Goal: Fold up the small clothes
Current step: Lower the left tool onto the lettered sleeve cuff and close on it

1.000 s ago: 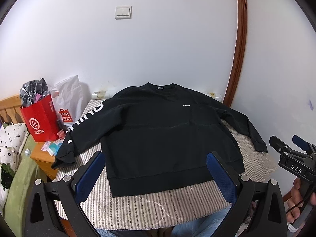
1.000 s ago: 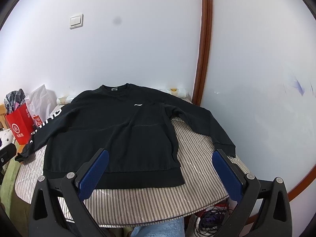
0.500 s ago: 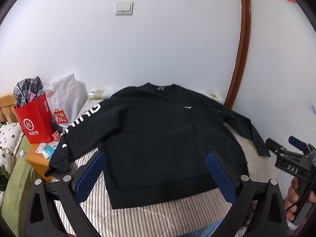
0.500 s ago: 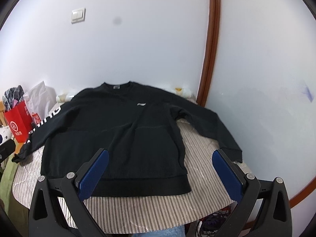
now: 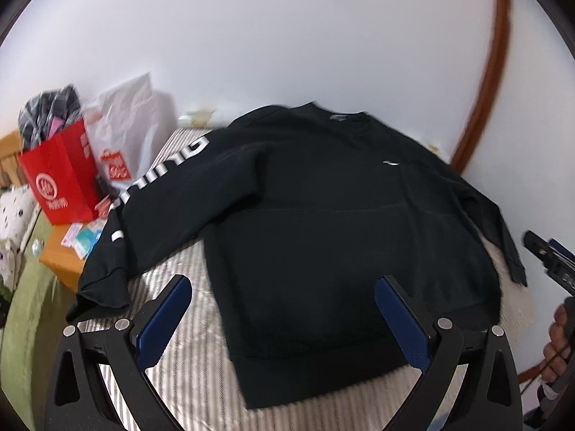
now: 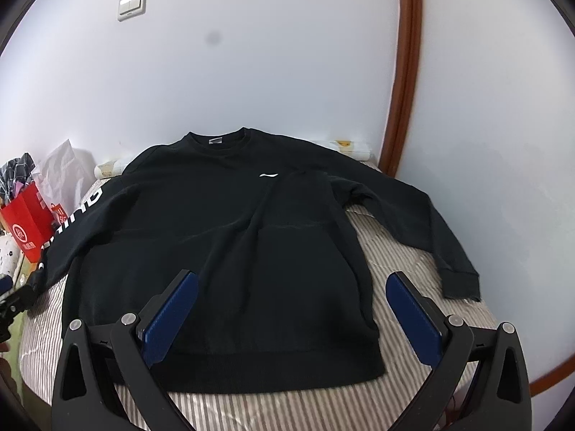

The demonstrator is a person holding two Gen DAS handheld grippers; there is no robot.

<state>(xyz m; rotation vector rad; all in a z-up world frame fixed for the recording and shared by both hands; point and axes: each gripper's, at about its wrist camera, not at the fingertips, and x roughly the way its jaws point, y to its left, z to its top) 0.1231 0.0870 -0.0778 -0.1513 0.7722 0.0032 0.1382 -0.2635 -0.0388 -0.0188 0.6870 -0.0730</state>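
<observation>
Black sweatshirt lying spread flat on the striped surface

A red paper bag [image 5: 59, 183] is standing off the left edge; next to it the black sweatshirt [image 6: 230, 251] is lying face up on the striped surface [image 6: 395, 262], white lettering running down its left-hand sleeve [image 5: 161, 176], a small white logo [image 6: 268, 175] showing on the chest, both sleeves angling outward. The left gripper [image 5: 284, 318] and right gripper [image 6: 291, 310] are hovering above the hem, jaws gaping wide, holding nothing.

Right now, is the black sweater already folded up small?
No, the black sweater lies spread flat on the striped table with both sleeves stretched out to the sides.
</observation>
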